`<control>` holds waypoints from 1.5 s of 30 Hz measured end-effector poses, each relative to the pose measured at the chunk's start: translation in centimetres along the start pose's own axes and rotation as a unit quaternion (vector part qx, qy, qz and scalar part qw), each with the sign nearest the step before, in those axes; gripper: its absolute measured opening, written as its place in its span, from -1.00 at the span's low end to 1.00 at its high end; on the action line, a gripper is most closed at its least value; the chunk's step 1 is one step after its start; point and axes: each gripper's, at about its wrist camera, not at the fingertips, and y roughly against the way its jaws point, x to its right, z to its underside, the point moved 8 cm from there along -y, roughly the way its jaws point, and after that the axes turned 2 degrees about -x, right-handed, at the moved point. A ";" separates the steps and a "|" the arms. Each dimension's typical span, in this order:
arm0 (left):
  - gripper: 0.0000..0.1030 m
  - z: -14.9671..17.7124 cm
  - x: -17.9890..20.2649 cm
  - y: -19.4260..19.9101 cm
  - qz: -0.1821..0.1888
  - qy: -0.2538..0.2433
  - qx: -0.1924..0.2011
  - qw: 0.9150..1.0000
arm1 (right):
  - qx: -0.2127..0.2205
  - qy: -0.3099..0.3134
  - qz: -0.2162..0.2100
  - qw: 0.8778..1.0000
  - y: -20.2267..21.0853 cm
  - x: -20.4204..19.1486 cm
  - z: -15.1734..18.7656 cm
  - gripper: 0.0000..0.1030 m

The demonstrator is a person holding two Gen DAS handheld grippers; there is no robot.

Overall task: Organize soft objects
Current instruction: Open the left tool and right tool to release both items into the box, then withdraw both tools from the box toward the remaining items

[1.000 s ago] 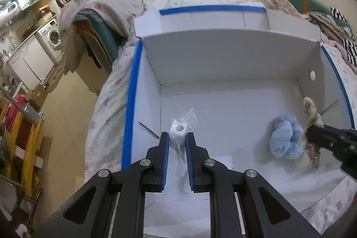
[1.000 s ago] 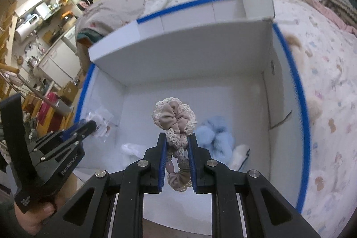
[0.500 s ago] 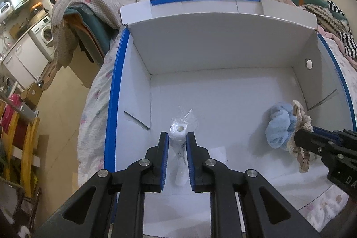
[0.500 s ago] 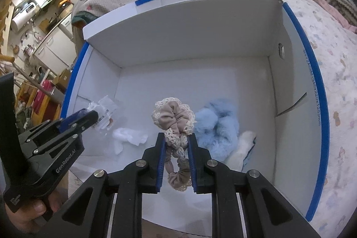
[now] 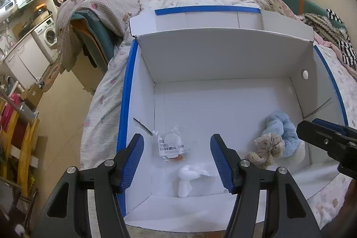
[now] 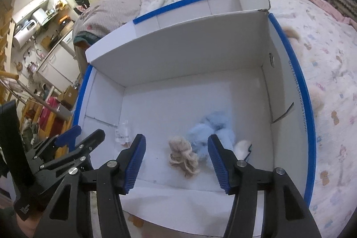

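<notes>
Basically both drops were done: left gripper (image 5: 177, 154) had just been opening, jaws wide apart with nothing between the pads, and right gripper (image 6: 176, 156) likewise, jaws spread and empty. Everything sat on the floor of the white box (image 5: 223, 55) with blue-taped edges. Just past the left fingertips lay the clear packet (image 5: 170, 145) with a barcode label, and below it, between the fingers, a small white soft piece (image 5: 187, 179). Ahead of the right fingers, between them, lay the beige lace scrunchie (image 6: 184, 156), touching the fluffy blue scrunchie (image 6: 210, 132) on its far right side. A white fuzzy item (image 6: 242, 148) sat beyond the right finger, mostly hidden behind it, so I couldn't identify it. Handling guess: all light and squashy, no breakage risk; the scrunchies should compress and hold well if pinched across the bunched fabric ring, not a loose lace edge. The packet film probably slips and crinkles, so pinching the bulk of its contents looked safer than a corner. Near wall of the box was cut off by the gripper bodies, and the packet contents were too small to make out, possibly another hair tie.
</notes>
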 end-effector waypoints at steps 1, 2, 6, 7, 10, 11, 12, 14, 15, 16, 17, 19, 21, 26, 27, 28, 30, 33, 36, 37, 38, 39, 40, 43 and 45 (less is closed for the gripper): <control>0.14 0.0 0.0 0.0 -0.001 -0.001 0.001 1.000 | 0.001 -0.001 -0.002 1.000 0.1 0.0 0.0 0.45; 0.14 0.0 0.0 0.1 -0.002 -0.002 0.002 1.000 | 0.002 -0.002 -0.003 1.000 0.1 0.0 -0.1 0.59; 0.16 0.1 0.0 0.2 -0.001 -0.001 0.004 1.000 | 0.006 0.003 -0.001 1.000 0.0 -0.2 -0.2 0.91; 0.17 0.2 0.0 0.2 0.004 0.001 0.004 1.000 | 0.008 0.003 -0.001 1.000 0.1 -0.2 -0.2 0.94; 0.19 0.3 0.0 0.4 0.008 0.005 0.002 1.000 | 0.010 -0.001 -0.008 1.000 0.2 0.0 -0.2 0.95; 0.19 0.2 -0.1 0.4 0.008 0.006 0.002 1.000 | 0.009 -0.004 -0.014 1.000 0.3 -0.1 -0.3 0.95; 0.19 0.2 -0.2 0.5 0.007 0.008 0.002 1.000 | 0.009 -0.007 -0.018 1.000 0.3 -0.1 -0.3 0.95; 0.19 0.3 -0.5 0.9 0.009 0.013 0.001 1.000 | 0.014 -0.009 -0.016 1.000 0.5 0.0 -0.4 0.95; 0.19 0.4 -0.6 1.0 0.011 0.015 0.001 1.000 | 0.016 -0.007 -0.014 1.000 0.6 0.0 -0.4 0.95; 0.19 0.5 -0.8 1.3 0.013 0.019 0.001 1.000 | 0.017 -0.005 -0.012 1.000 0.7 0.0 -0.4 0.95; 0.19 0.5 -1.0 1.6 0.013 0.022 0.003 1.000 | 0.016 -0.004 -0.011 1.000 0.7 -0.1 -0.4 0.95; 0.19 0.7 -1.4 2.2 0.010 0.025 0.009 1.000 | 0.014 -0.005 -0.012 1.000 0.8 0.0 -0.1 0.95; 0.20 0.8 -1.7 2.7 0.011 0.027 0.012 1.000 | 0.014 -0.008 -0.015 1.000 1.0 0.0 0.0 0.95; 0.20 0.9 -2.6 4.5 0.004 0.031 0.030 0.999 | 0.026 -0.014 -0.020 0.999 2.1 0.1 0.2 0.95; 0.20 1.0 -2.8 4.7 0.004 0.033 0.032 0.999 | 0.027 -0.017 -0.023 0.999 2.3 0.2 0.3 0.95; 0.20 1.2 -3.1 5.0 0.003 0.036 0.033 0.999 | 0.027 -0.021 -0.026 0.999 2.5 0.3 0.4 0.95; 0.21 1.7 -3.2 5.3 0.005 0.040 0.032 0.999 | 0.028 -0.029 -0.026 0.999 2.9 0.6 0.8 0.95; 0.21 2.9 -2.9 5.4 0.008 0.031 0.019 0.999 | 0.031 -0.041 -0.020 0.998 3.6 1.1 1.3 0.95; 0.21 4.0 -2.7 5.9 0.008 0.023 0.017 1.000 | 0.036 -0.047 -0.018 0.998 4.5 1.3 1.8 0.95; 0.21 4.4 -2.8 6.2 0.009 0.023 0.018 1.000 | 0.038 -0.047 -0.016 0.998 4.8 1.4 1.9 0.95; 0.21 4.6 -2.8 6.4 0.009 0.023 0.019 1.000 | 0.041 -0.046 -0.016 0.998 5.1 1.4 2.1 0.95; 0.21 4.8 -3.0 6.5 0.009 0.024 0.019 0.999 | 0.042 -0.045 -0.016 0.998 5.4 1.4 2.3 0.95; 0.21 5.2 -3.2 6.8 0.008 0.026 0.020 0.999 | 0.045 -0.044 -0.016 0.998 5.7 1.4 2.5 0.95; 0.21 6.0 -4.0 7.0 0.007 0.036 0.016 0.999 | 0.048 -0.036 -0.011 0.998 6.4 1.5 3.0 0.95; 0.22 6.7 -4.5 7.1 0.008 0.044 0.011 0.999 | 0.049 -0.035 -0.007 0.998 6.8 1.6 3.5 0.95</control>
